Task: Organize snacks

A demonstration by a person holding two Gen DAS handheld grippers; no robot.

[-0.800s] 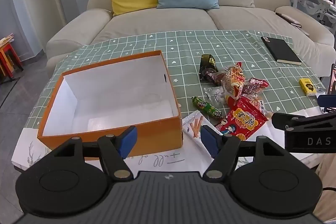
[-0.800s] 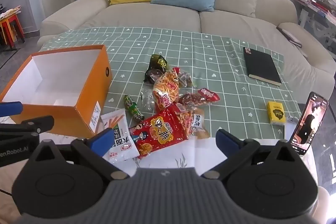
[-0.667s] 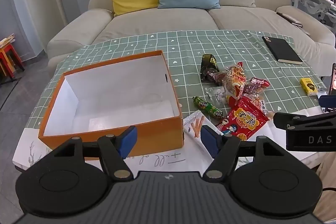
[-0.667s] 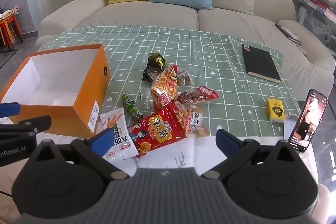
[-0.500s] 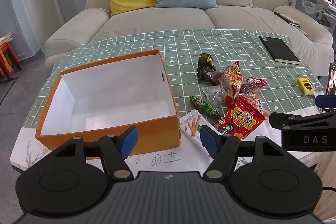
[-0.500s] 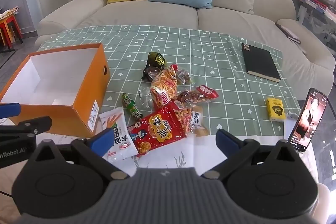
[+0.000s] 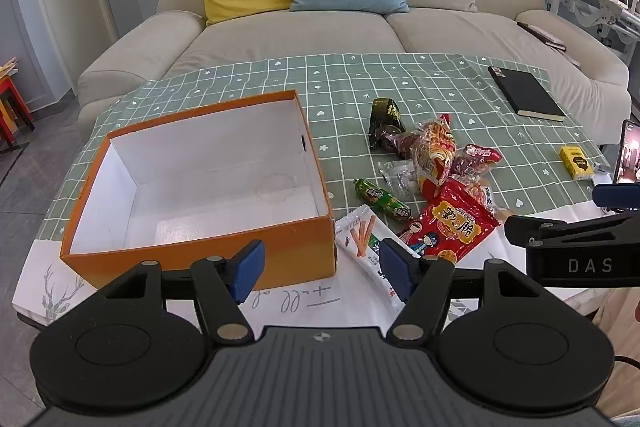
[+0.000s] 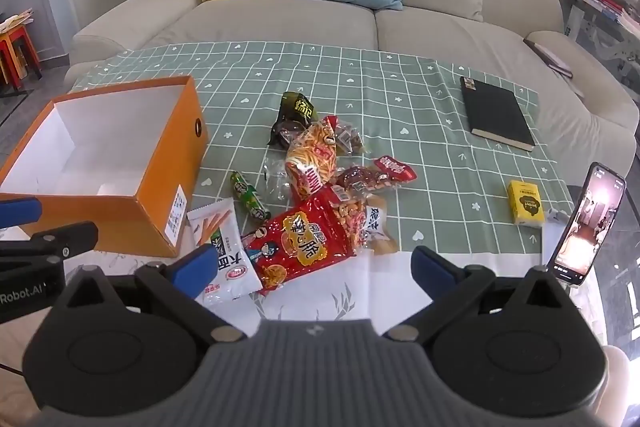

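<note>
Above the near table edge, the left gripper (image 7: 320,269) hangs with fingers spread, holding nothing, before the orange box (image 7: 192,259). Beside it the right gripper (image 8: 312,269) gapes wide and unloaded over the red bag (image 8: 304,237). Snacks (image 8: 316,167) lie heaped on the green cloth (image 8: 400,87), right of the box.

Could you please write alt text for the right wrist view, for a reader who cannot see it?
The open right gripper hovers over a pile of snack packets on a green checked tablecloth, nearest a large red bag. An empty orange box sits left; a black notebook and propped phone sit right.
</note>
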